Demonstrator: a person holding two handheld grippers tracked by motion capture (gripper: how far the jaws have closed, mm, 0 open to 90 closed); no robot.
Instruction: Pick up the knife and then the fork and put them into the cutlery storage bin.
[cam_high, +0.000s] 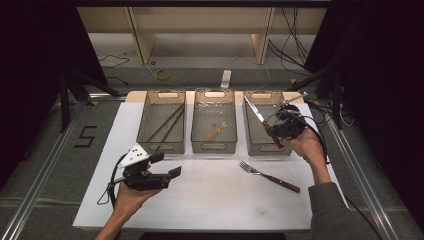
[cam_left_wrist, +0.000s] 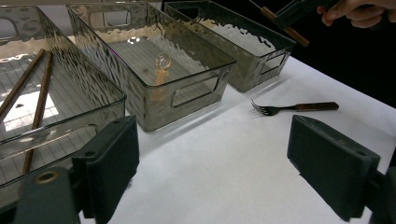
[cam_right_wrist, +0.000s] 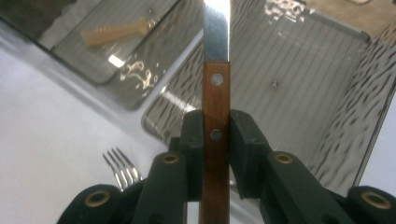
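1. The knife (cam_high: 260, 119) hangs in the air above the right-hand bin (cam_high: 266, 127), over the bin's near half and well clear of its rim; in the right claw's own view the bin floor under the blade is bare, so there is open room on every side of it
2. Its long axis runs on a slant in the high view: the steel blade points to about 10 o'clock, up and away from the person, and the brown wooden handle trails toward 4 o'clock; in the right claw's own view the blade (cam_right_wrist: 216, 28) runs straight up toward 12 o'clock
3. The right claw (cam_right_wrist: 216, 154) is closed on the knife's riveted handle, a black pad pressed against each flat side, the gap between the jaws as narrow as the handle is thick
4. At about 9 o'clock from the knife stands the middle bin (cam_high: 214, 127), with a small pale wooden piece (cam_high: 217, 131) lying on its floor; further the same way the left bin (cam_high: 161, 129) holds two dark chopsticks (cam_high: 169, 125)
5. A fork (cam_high: 269, 176) with a wooden handle lies on the white desk (cam_high: 210, 200) at roughly 6 o'clock from the knife, tines toward 10 o'clock, apart from the bins
6. The left claw (cam_left_wrist: 212, 158) hovers over bare desk near the front of the left bin, jaws spread wide, holding nothing
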